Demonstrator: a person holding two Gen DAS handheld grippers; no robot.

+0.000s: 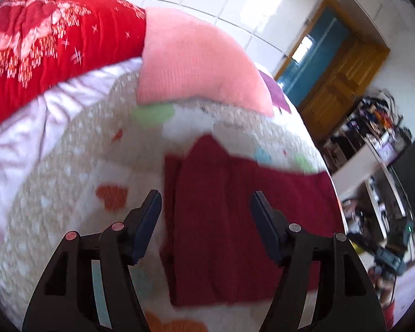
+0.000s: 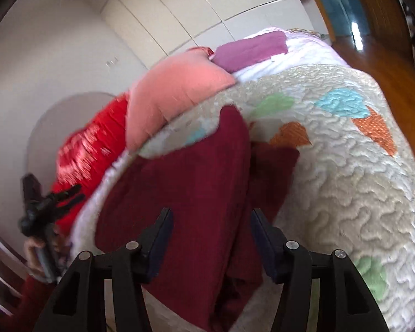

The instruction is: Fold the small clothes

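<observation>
Maroon garment (image 1: 224, 207) lies folded on blanket (image 1: 69, 166).

Folded garment (image 1: 221, 207) on blanket (image 1: 69, 179), pillow (image 1: 193, 61) behind it — quilt (image 1: 41, 41) left of pillow.

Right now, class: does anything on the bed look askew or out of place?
Mostly tidy. The dark red garment lies folded on the patterned blanket, but one layer juts out at its right edge, so the fold looks uneven. Both grippers hover open.
</observation>
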